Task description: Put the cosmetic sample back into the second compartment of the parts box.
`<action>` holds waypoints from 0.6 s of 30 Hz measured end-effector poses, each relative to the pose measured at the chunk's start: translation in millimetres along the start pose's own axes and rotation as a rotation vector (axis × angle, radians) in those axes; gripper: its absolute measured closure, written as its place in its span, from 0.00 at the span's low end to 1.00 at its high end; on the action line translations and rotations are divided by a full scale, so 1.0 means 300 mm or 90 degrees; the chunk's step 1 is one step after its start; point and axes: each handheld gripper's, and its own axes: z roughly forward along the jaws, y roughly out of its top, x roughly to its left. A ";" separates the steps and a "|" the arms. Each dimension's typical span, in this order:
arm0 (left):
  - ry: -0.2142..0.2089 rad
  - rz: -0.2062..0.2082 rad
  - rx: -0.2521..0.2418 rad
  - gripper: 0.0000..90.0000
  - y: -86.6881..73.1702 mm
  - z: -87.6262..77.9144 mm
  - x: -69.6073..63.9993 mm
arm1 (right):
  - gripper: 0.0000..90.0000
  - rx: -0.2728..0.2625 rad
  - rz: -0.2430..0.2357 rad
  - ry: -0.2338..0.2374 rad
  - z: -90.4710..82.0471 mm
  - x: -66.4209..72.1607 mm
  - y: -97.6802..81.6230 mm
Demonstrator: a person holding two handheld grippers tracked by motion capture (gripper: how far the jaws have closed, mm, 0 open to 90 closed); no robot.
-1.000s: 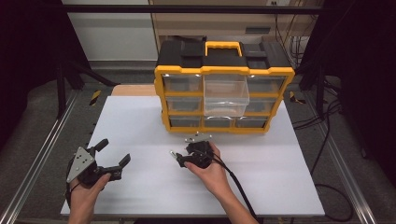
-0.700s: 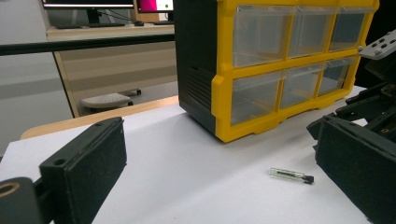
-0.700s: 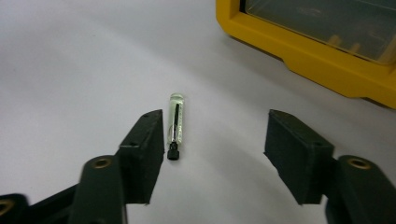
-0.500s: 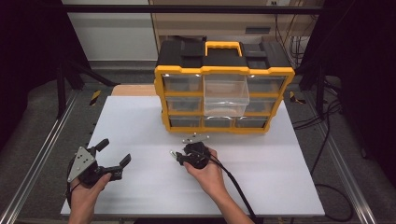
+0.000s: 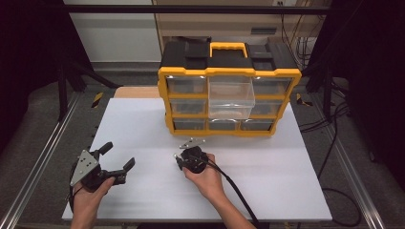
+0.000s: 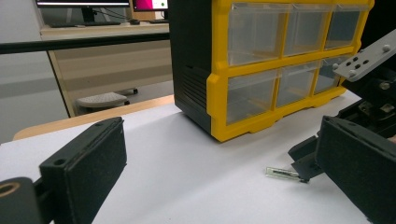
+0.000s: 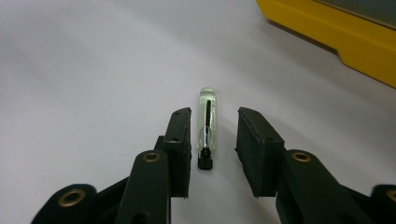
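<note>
In the right gripper view, the right gripper (image 7: pixel 214 140) is straddling a small clear tube (image 7: pixel 207 126) lying on the white table (image 7: pixel 84 74) at the frame's centre. Its jaws have just been closing and are now standing narrow, one on each side of the tube with a slim gap to either pad, so nothing is being pinched yet. The tube is showing a dark strip inside and a black end cap pointing toward the bottom of the frame.

In the high view, this gripper is sitting at centre frame, just below the yellow and black drawer cabinet (image 5: pixel 229 90). The left gripper (image 5: pixel 117 157) is resting at the lower left, its jaws spread wide and holding nothing. In the left gripper view the tube (image 6: pixel 281 173) is lying at the lower right, beside the other gripper's tip.

No writing or label is legible anywhere. One tube and one cabinet are showing; the cabinet's front is showing nine clear drawers in three rows, the upper middle drawer (image 5: pixel 231 97) is standing pulled out.
</note>
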 end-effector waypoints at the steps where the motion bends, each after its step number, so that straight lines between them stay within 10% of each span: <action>1: 0.000 -0.001 0.000 0.02 0.000 0.000 0.000 | 0.76 -0.001 -0.004 0.001 0.003 0.000 0.001; 18: -0.007 0.000 0.001 0.02 0.000 0.002 -0.003 | 0.90 0.012 -0.019 -0.008 0.040 0.008 0.000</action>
